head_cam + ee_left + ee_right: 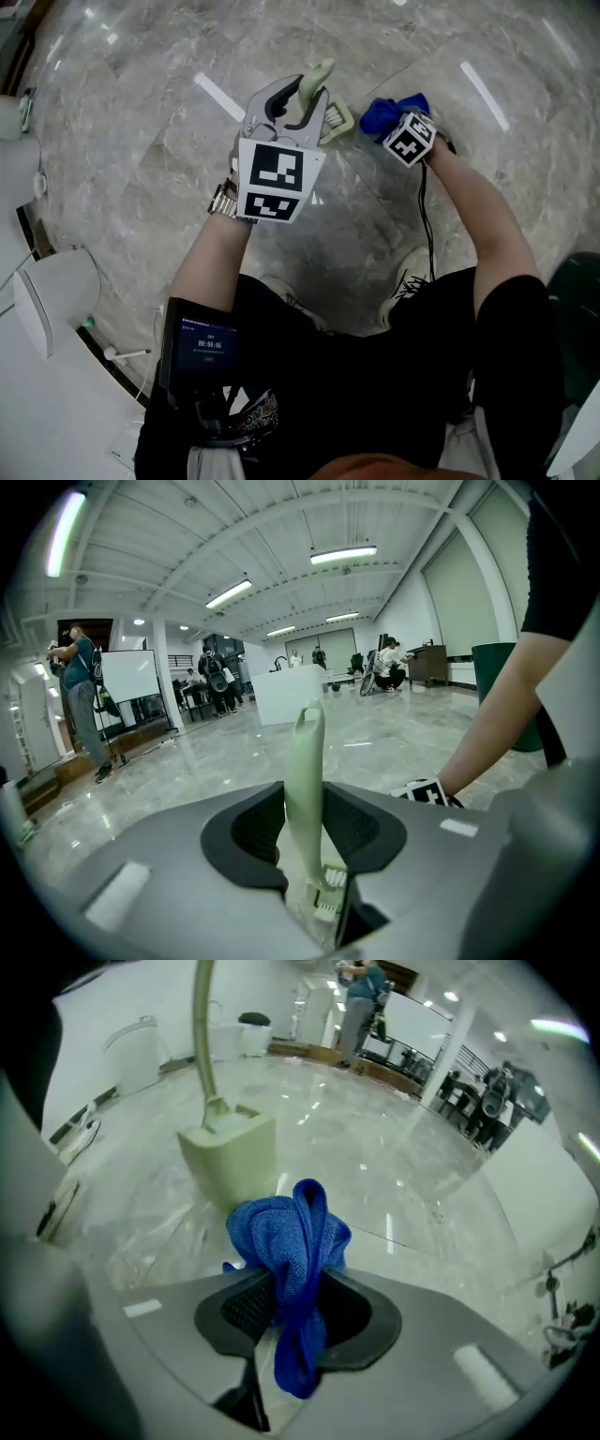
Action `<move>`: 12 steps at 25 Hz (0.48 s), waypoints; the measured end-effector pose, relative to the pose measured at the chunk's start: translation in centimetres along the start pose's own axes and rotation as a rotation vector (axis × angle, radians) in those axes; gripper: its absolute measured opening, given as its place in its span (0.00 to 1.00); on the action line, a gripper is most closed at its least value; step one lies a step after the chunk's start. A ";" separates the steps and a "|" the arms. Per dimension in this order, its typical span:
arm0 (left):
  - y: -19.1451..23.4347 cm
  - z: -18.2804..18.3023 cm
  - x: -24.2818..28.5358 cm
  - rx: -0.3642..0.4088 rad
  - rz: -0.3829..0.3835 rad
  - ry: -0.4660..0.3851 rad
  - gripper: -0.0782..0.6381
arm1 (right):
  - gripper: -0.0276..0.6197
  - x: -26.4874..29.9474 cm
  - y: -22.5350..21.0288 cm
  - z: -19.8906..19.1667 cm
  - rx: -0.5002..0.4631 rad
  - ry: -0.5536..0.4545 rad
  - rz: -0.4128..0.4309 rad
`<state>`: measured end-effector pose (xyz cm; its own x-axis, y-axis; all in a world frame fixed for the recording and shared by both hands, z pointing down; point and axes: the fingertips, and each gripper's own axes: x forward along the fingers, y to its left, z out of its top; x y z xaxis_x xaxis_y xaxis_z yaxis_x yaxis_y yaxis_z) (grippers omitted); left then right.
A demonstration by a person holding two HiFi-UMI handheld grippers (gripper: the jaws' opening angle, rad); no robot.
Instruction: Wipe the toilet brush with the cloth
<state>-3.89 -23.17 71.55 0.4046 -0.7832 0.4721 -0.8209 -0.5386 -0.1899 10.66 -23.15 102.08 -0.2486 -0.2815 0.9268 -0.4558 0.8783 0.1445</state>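
The toilet brush is pale green. Its handle [316, 80] stands up between the jaws of my left gripper [298, 98], which is shut on it. In the left gripper view the handle [306, 780] rises between the dark pads, with white bristles [328, 892] low by the jaws. The blocky brush head [338, 121] hangs just right of that gripper; whether it touches the floor I cannot tell. My right gripper [398, 117] is shut on a bunched blue cloth [386, 111], close to the right of the head. In the right gripper view the cloth [295, 1232] sits just before the head [230, 1157].
Grey marble floor [141, 122] lies all around. White toilet fixtures [56, 291] stand at the left edge and a dark green bin [577, 291] at the right. A black cable [427, 220] hangs from the right gripper. Several people and a whiteboard [127, 675] are far off.
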 end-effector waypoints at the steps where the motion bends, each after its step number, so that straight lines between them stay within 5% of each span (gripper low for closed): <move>1: -0.2 0.0 0.1 0.002 0.001 0.000 0.29 | 0.23 0.0 -0.1 1.1 0.047 -0.018 0.023; 8: -0.3 0.3 0.4 -0.014 0.009 0.001 0.29 | 0.23 0.2 1.9 6.1 0.216 -0.102 0.165; 12: -0.1 0.4 0.5 -0.023 0.008 -0.002 0.29 | 0.23 -2.1 0.8 9.0 0.337 -0.269 0.288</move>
<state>-3.48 -23.61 71.47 0.3987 -0.7883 0.4687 -0.8331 -0.5249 -0.1742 3.09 -25.30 97.11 -0.5954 -0.1753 0.7841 -0.5758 0.7737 -0.2642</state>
